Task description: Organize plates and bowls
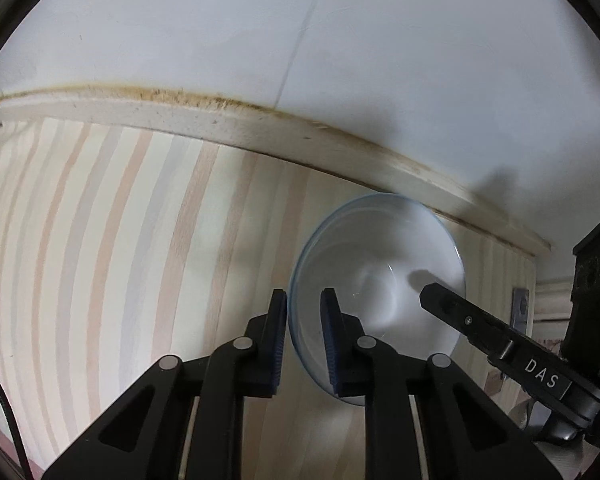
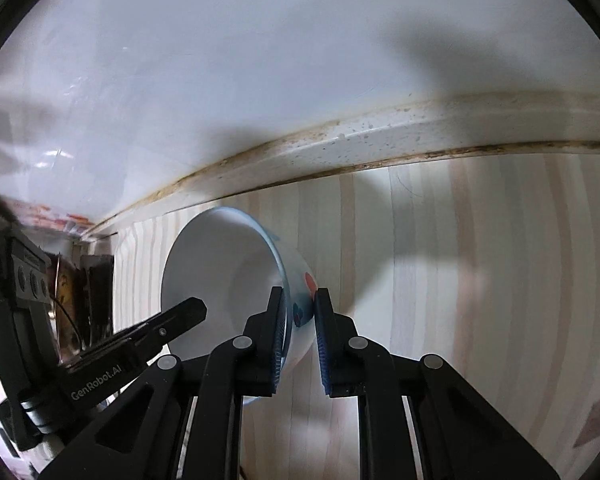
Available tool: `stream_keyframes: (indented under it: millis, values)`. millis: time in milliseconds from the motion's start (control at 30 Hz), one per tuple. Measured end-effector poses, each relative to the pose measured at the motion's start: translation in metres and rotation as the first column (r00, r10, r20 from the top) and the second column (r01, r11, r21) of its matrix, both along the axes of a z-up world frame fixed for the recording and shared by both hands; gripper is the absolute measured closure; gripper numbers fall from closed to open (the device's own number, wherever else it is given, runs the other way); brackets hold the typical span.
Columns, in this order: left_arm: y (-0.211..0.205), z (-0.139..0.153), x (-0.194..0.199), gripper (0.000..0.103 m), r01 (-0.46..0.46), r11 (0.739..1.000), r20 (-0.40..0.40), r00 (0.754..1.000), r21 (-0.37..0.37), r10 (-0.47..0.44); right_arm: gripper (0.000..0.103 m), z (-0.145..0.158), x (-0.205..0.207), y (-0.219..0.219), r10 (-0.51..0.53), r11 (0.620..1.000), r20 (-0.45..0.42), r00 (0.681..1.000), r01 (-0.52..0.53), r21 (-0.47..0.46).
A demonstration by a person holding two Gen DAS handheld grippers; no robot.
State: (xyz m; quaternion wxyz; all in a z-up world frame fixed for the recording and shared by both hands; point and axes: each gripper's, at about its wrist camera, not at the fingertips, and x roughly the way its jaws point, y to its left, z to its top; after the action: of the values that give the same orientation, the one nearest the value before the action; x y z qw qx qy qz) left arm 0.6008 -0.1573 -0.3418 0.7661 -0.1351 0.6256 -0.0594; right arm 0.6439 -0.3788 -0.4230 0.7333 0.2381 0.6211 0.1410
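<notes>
A white bowl (image 1: 380, 272) with a pale blue rim is held tilted above the striped wooden counter (image 1: 140, 240). My left gripper (image 1: 303, 300) is shut on its near rim, one finger inside and one outside. In the right wrist view the same bowl (image 2: 220, 268) shows red and blue marks on its outer wall. My right gripper (image 2: 298, 300) is shut on its rim at the other side. A finger of the right gripper (image 1: 452, 308) reaches into the bowl in the left wrist view. A finger of the left gripper (image 2: 172, 320) shows in the right wrist view.
The counter ends at a stained cream backsplash strip (image 1: 220, 120) under a white wall (image 1: 300, 40). The strip also runs across the right wrist view (image 2: 420, 136). Dark clutter and a metal object (image 2: 80, 300) stand at the counter's left end.
</notes>
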Motion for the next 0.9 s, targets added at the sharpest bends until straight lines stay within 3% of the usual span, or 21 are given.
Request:
stream_keyframes:
  millis: [167, 533, 700, 900]
  values:
    - [-0.020, 0.034, -0.032, 0.088, 0.064, 0.998, 0.043, 0.997, 0.010, -0.064, 0.087, 0.030, -0.035, -0.014, 0.001, 1.000, 0.020, 1.000, -0.001, -0.008]
    - [-0.058, 0.095, -0.121, 0.088, 0.189, 0.981, 0.104, 0.977, -0.028, -0.186, 0.087, 0.099, -0.158, -0.052, -0.025, 0.999, 0.044, 0.999, 0.027, -0.044]
    - [-0.070, 0.098, -0.154, 0.088, 0.239, 0.970, 0.087, 0.968, -0.034, -0.236, 0.087, 0.109, -0.211, -0.068, -0.070, 0.996, 0.036, 0.997, 0.072, -0.047]
    - [-0.079, 0.085, -0.189, 0.088, 0.280, 0.960, 0.050, 0.959, -0.021, -0.278, 0.087, 0.098, -0.253, -0.073, -0.103, 0.993, 0.005, 0.995, 0.103, -0.049]
